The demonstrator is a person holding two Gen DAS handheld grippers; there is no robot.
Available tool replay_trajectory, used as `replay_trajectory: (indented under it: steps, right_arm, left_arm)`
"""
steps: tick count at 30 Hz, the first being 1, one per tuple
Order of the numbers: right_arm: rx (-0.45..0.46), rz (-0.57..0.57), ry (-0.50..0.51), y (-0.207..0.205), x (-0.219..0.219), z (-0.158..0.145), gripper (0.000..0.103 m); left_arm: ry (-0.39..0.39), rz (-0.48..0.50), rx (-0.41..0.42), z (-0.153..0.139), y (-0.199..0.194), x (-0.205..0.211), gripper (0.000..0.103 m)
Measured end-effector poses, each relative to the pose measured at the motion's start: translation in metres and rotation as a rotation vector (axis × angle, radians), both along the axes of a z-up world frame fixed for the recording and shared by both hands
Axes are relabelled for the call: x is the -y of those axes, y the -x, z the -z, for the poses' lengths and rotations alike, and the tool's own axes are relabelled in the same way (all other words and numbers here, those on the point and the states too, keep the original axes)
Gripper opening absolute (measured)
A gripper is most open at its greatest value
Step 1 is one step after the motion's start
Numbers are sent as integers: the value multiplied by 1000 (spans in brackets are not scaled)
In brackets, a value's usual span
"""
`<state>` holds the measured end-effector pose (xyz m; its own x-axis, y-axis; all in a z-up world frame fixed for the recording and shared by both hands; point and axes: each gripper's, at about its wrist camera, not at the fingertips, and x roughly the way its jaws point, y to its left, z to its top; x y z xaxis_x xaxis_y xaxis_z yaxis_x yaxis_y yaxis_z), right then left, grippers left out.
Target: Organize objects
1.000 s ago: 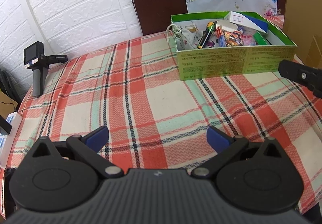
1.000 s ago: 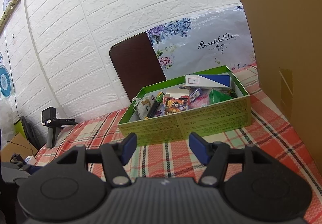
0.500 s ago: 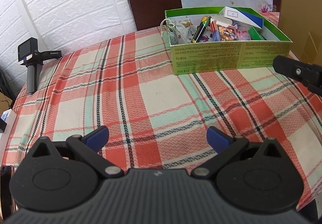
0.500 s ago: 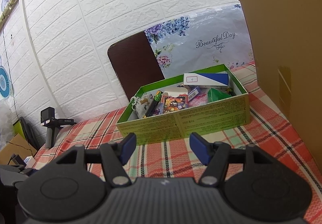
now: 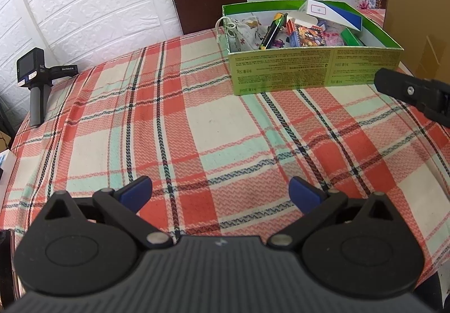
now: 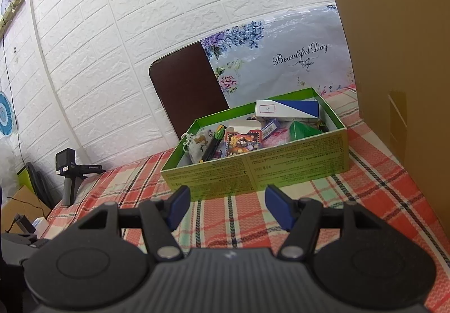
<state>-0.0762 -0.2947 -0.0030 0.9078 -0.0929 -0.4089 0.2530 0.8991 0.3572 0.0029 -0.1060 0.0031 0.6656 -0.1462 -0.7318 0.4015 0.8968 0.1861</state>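
On the plaid tabletop [image 5: 213, 127] in front of you, a green box [image 5: 315, 71] sits at the far side, toward the right, close to a tall cardboard panel [image 6: 399, 74]. It already holds the loose things: a blue and white carton [image 6: 287, 109] propped along its back, a picture card box [image 6: 243, 141], a small drawstring pouch [image 6: 198, 144], a dark pen [image 6: 215, 141] and a green packet [image 6: 302, 130]. Nothing else to be sorted shows on the bare cloth, so the gathering looks finished or very nearly so; whether more must go in or be rearranged inside, the views cannot say. A handheld camera on a grip [image 5: 33, 82] stands apart at the far left edge.

Your left tool [image 5: 220, 192] hangs over empty cloth near you, its blue pads wide apart with nothing between them. Your right tool [image 6: 227, 207] points at the box's near wall, pads apart and empty too, and its dark tip shows at the right edge of the left view.

Compared with a second ago, almost nothing differs. The box and its contents lie as they did, both tools are parted as before, and the left view has only tipped slightly downward, showing a little more cloth.
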Motion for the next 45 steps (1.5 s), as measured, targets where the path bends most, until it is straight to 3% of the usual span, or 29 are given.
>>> replay_trajectory:
  steps: [45]
  right_arm:
    - [-7,2,-2,1,0,2,61]
  left_arm:
    - [14,13,-70,8,-5,1,103]
